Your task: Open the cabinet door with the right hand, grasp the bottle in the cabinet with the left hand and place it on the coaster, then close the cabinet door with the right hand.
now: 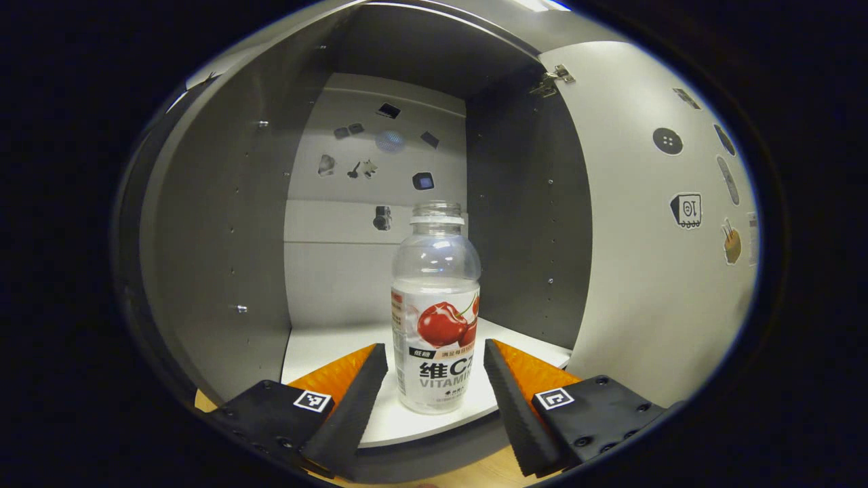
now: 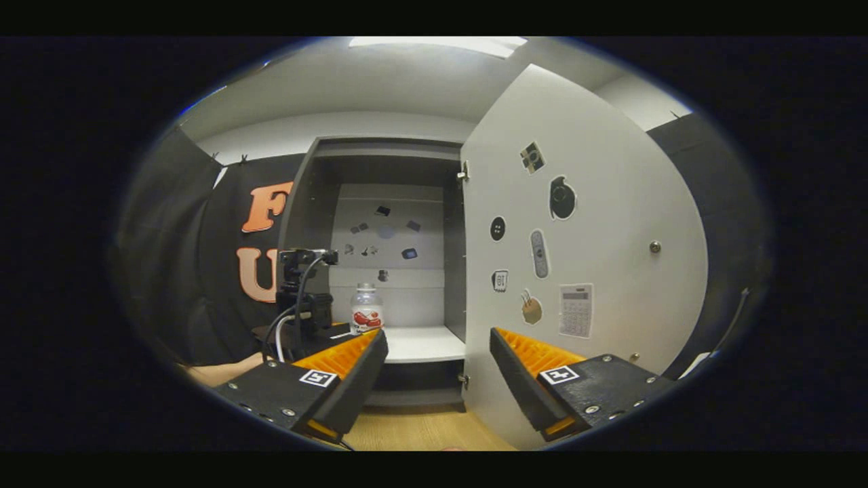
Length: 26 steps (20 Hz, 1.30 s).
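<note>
A clear plastic bottle (image 1: 435, 308) with a cherry label and no cap stands upright on the white cabinet shelf (image 1: 325, 349). My left gripper (image 1: 435, 366) is open, one finger on each side of the bottle's lower half, with a gap on both sides. The cabinet door (image 1: 651, 271) hangs open on the right. In the right gripper view my right gripper (image 2: 437, 352) is open and holds nothing, back from the cabinet (image 2: 386, 271). The bottle (image 2: 366, 310) appears small on the shelf, the left gripper (image 2: 305, 298) in front of it, and the open door (image 2: 583, 257) stands to the right.
Stickers dot the cabinet's back wall (image 1: 380, 169) and the inside of the door. A hinge (image 1: 557, 76) sits at the door's top corner. A wooden floor or table surface (image 2: 420, 427) lies below the cabinet. A person's arm (image 2: 217, 371) shows at lower left.
</note>
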Each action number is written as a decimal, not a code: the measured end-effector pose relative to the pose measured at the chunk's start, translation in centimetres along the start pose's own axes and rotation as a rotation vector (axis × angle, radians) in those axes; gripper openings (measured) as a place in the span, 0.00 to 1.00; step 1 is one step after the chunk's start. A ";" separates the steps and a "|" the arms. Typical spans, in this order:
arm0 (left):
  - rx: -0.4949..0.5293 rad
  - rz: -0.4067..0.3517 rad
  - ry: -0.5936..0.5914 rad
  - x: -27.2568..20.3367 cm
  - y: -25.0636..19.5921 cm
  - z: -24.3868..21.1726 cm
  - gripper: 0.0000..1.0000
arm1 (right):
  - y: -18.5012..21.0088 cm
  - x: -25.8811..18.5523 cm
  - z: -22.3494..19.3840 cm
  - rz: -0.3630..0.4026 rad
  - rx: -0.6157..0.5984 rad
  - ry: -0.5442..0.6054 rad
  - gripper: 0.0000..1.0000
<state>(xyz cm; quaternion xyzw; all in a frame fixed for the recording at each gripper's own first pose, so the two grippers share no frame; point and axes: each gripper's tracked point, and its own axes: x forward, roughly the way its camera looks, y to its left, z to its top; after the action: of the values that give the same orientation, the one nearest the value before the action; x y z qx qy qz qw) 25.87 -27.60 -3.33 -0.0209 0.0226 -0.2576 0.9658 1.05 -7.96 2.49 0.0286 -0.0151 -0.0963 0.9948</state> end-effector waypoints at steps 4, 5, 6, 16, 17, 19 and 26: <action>0.011 -0.017 -0.015 1.6 -0.2 0.1 0.94 | 0.8 0.9 -1.3 -0.006 -0.007 0.034 0.93; 0.015 -0.018 -0.017 1.9 -0.2 0.1 0.93 | 1.0 0.7 -1.6 -0.005 -0.006 0.045 0.93; 0.020 -0.016 -0.018 2.2 -0.3 0.1 0.93 | 1.1 0.6 -1.8 -0.004 -0.004 0.055 0.93; 0.031 -0.001 -0.073 0.9 -0.4 0.6 0.82 | -0.8 0.0 -3.1 -0.006 0.036 0.090 0.93; 0.036 0.008 -0.087 0.0 -0.6 0.9 0.82 | -1.2 -0.2 -3.1 -0.001 0.037 0.088 0.93; 0.048 0.025 -0.113 -1.5 -0.8 1.5 0.81 | -1.5 -1.5 -2.9 0.011 0.028 0.083 0.93; 0.112 0.094 -0.170 -9.5 -2.6 2.7 0.82 | -1.5 -5.9 -1.5 0.119 -0.007 0.043 0.93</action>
<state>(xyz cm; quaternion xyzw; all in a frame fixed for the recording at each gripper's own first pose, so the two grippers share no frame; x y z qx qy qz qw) 16.50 -25.09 -0.19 0.0124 -0.0728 -0.2102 0.9749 -4.94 -8.20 0.77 0.0264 0.0048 -0.0364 0.9990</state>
